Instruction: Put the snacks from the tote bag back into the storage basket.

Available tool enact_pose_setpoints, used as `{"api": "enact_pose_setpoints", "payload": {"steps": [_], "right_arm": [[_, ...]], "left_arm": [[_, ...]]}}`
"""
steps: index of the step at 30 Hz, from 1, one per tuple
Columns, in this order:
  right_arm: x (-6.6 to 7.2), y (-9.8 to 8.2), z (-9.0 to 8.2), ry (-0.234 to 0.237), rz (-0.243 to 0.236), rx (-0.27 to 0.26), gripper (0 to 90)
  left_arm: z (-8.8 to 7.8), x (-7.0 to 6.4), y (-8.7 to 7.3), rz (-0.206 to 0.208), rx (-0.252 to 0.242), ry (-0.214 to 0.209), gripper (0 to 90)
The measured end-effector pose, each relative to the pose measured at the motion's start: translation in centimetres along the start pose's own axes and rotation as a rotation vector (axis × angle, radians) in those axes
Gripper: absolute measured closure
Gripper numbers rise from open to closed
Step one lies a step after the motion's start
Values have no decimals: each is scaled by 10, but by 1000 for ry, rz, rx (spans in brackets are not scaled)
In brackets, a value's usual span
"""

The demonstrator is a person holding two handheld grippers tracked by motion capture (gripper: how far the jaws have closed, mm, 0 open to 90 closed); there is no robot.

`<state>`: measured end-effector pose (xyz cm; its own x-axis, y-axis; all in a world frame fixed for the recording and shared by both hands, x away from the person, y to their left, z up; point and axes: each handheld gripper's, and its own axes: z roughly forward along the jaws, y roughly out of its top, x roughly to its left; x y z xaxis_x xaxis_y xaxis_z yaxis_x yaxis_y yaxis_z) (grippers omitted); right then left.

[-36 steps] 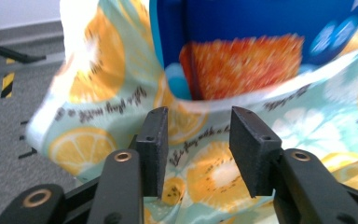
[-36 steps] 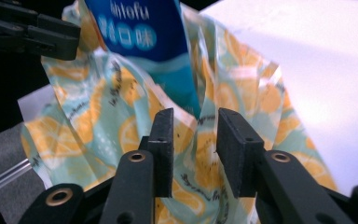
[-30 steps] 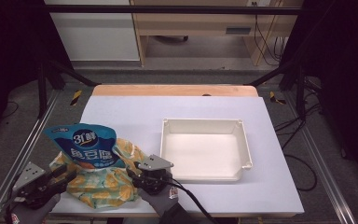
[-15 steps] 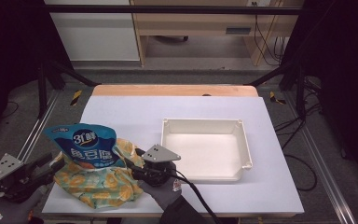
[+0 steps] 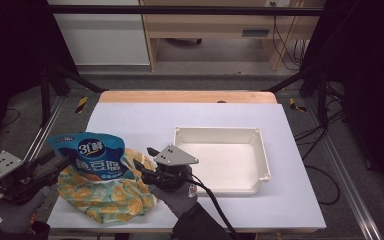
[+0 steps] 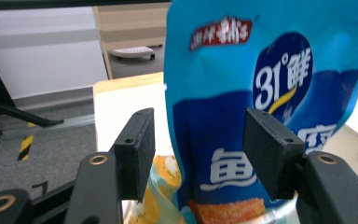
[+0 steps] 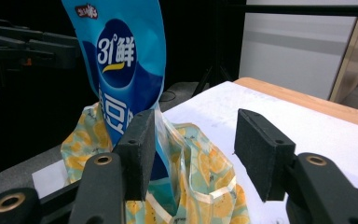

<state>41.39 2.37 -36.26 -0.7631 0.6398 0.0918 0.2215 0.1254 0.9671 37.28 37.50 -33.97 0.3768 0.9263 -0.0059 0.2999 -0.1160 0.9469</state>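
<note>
One white table [image 5: 200, 117], wooden far edge, dark surroundings.

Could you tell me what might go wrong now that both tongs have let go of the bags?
The tall blue snack pouch stands upright in the floppy orange-print bag with both jaws open, so it may topple. The bag lies near the white table's front-left edge and could slide off.

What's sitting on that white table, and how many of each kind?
Blue snack pouch: 1
Orange-print bag: 1
White tray: 1
Total: 3
</note>
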Motion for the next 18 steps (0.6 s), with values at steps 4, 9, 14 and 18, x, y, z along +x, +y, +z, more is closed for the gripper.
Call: {"api": "enact_pose_setpoints", "payload": {"steps": [4, 9, 14, 18], "right_arm": [[1, 3, -1, 1, -1, -6, 478], [4, 10, -1, 9, -11, -12, 473], [6, 16, 1, 18, -11, -14, 476], [8, 20, 4, 24, -11, -5, 485]], "left_arm": [[-1, 1, 4, -5, -13, 8, 436], [1, 5, 11, -16, -18, 16, 430], [4, 7, 15, -16, -24, 21, 429], [5, 7, 17, -16, -30, 19, 431]]}}
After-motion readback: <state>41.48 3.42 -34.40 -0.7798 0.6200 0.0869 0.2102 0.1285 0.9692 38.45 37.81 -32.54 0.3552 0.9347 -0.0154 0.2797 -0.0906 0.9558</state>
